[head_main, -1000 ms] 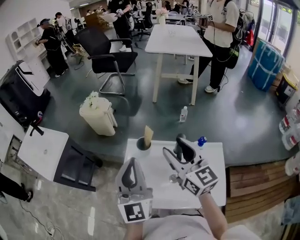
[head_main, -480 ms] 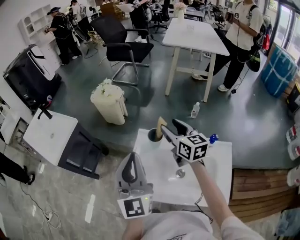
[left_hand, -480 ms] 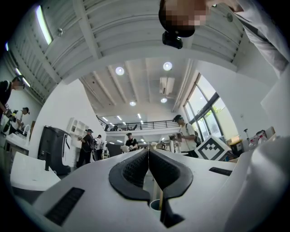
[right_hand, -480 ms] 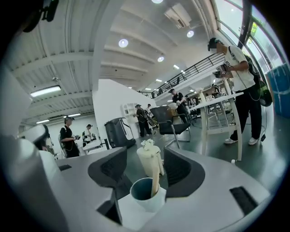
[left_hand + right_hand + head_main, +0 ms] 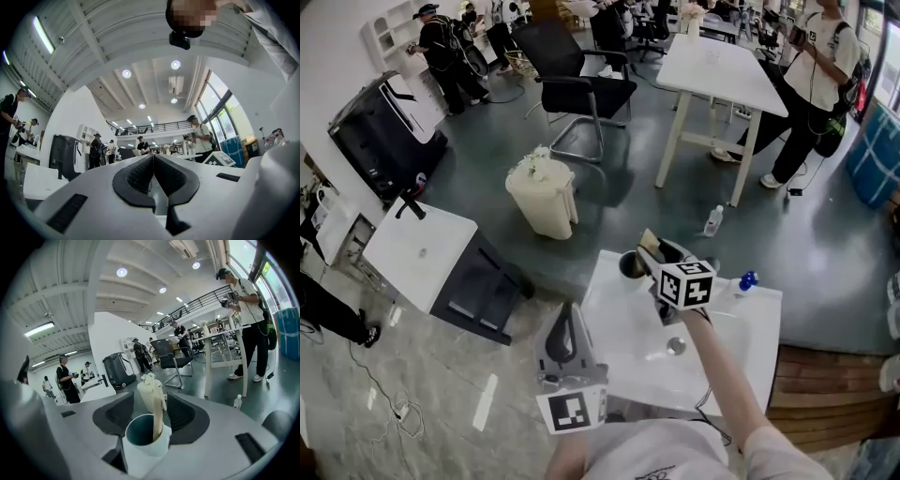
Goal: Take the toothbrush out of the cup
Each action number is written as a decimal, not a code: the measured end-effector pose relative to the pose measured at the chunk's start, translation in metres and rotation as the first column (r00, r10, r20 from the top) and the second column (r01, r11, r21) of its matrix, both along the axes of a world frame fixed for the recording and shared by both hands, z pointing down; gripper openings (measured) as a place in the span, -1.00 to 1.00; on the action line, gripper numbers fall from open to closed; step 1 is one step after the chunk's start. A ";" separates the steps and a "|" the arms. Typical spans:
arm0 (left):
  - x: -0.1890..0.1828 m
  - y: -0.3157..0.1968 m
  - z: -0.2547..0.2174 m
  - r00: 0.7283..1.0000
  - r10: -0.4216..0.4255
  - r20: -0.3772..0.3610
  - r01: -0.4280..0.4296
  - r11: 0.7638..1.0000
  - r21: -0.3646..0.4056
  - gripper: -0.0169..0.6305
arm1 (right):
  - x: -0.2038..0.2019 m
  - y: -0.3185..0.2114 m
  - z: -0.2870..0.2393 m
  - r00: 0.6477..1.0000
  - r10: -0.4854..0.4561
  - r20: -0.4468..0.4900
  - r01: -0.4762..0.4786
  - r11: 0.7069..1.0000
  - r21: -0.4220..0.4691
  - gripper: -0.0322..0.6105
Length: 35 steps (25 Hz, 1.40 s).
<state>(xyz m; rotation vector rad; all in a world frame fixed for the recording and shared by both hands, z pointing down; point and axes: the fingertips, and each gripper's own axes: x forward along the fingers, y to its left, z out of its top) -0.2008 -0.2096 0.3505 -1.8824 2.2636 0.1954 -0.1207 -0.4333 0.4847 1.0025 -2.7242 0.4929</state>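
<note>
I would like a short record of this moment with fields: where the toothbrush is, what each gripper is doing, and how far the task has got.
toothbrush: stands in the cup, its upper part above the rim
cup: upright on the white table, near a far corner
right gripper: jaws apart and closing, one on each side of the toothbrush, pads not touching it
left gripper: jaws together, nothing between them, held away from the cup
task status: toothbrush not yet gripped, not yet out
</note>
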 end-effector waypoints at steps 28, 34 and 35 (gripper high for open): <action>-0.023 0.024 0.014 0.997 -0.081 -0.010 0.081 0.996 -0.035 -0.89 | -0.008 0.003 0.059 0.991 0.037 -0.131 -0.044 0.998 -0.051 -0.79; -0.021 0.021 0.013 0.998 -0.064 -0.021 0.063 0.997 -0.033 -0.89 | -0.004 0.001 0.033 0.995 0.073 -0.069 -0.074 0.997 -0.017 -0.79; -0.020 0.021 0.013 0.998 -0.059 -0.021 0.059 0.998 -0.031 -0.89 | -0.003 0.001 0.025 0.995 0.080 -0.052 -0.080 0.997 -0.010 -0.79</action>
